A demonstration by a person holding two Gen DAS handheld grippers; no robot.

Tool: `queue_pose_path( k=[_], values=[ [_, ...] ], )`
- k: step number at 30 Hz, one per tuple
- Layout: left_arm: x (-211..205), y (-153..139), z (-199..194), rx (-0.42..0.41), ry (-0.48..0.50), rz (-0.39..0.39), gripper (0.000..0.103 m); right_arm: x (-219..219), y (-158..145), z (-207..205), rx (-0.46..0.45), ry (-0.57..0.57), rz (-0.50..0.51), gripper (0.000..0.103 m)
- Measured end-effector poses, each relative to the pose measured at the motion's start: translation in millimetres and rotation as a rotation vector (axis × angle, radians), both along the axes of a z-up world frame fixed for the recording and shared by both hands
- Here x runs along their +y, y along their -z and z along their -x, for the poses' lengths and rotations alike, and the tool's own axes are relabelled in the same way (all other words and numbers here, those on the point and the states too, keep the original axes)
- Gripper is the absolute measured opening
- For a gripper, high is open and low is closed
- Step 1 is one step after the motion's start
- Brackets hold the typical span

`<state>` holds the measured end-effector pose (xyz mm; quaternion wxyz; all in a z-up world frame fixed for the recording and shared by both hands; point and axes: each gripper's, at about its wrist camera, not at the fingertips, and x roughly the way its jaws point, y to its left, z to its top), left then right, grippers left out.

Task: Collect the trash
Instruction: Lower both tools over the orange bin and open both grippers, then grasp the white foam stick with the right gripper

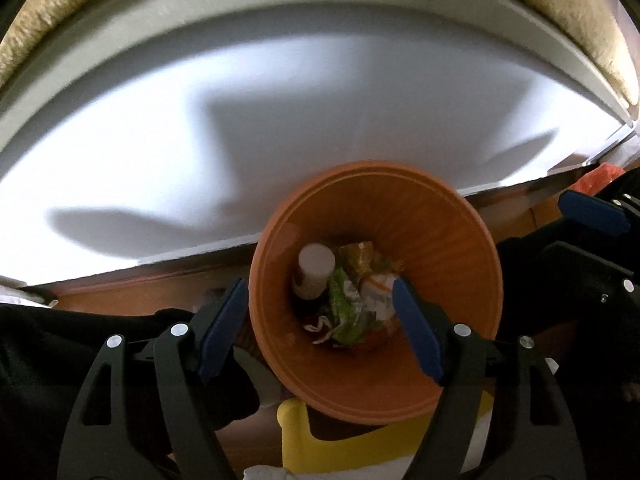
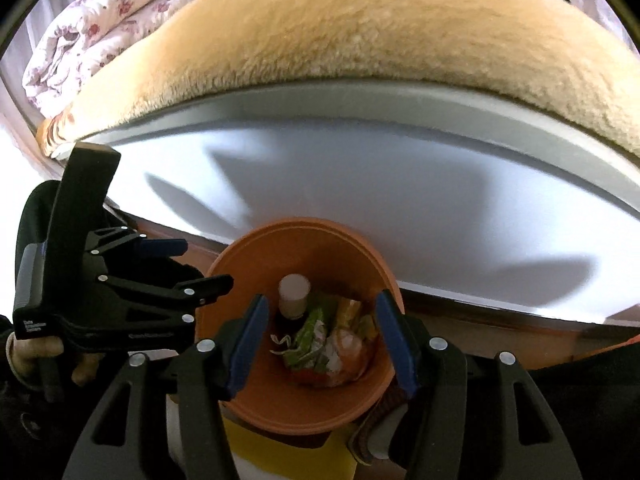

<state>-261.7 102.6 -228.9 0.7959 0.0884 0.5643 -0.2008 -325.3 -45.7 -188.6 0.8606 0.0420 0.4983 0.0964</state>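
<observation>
An orange waste bin (image 1: 448,280) stands on the floor beside the bed, seen from above. It holds trash: a white-capped bottle (image 1: 314,270), a green wrapper (image 1: 344,300) and crumpled orange-and-white packaging (image 1: 378,292). My left gripper (image 1: 320,320) is open and empty over the bin's left rim, one finger outside it and one over the opening. The bin also shows in the right wrist view (image 2: 260,396), with the bottle (image 2: 294,294) and wrapper (image 2: 314,338) inside. My right gripper (image 2: 318,344) is open and empty above the bin's mouth. The left gripper (image 2: 200,268) appears at its left.
A white bed side panel (image 1: 280,140) rises just behind the bin, topped by a tan fleece blanket (image 2: 360,40) and a folded floral quilt (image 2: 100,28). A yellow object (image 1: 360,452) lies below the bin. The floor is brown wood (image 1: 120,300).
</observation>
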Motion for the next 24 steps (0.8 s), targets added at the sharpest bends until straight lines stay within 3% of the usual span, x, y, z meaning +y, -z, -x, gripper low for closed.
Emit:
queue_pose_path(
  k=[5,12,17,24],
  values=[
    [12,-37,8,-0.066,0.008,0.098,0.073,-3,-23,12,-0.046,-0.008,-0.004,0.057],
    [34,-124,9,-0.259,-0.008,0.21,0.073,-12,-80,10,-0.161,-0.031,-0.007,0.057],
    [32,-166,-25,-0.384,-0.055,0.221,0.079,-29,-116,-19,-0.227,-0.026,-0.047,0.057],
    [11,-205,-94,-0.471,-0.075,0.226,0.079,-41,-160,-76,-0.331,0.005,0.005,0.057]
  ],
)
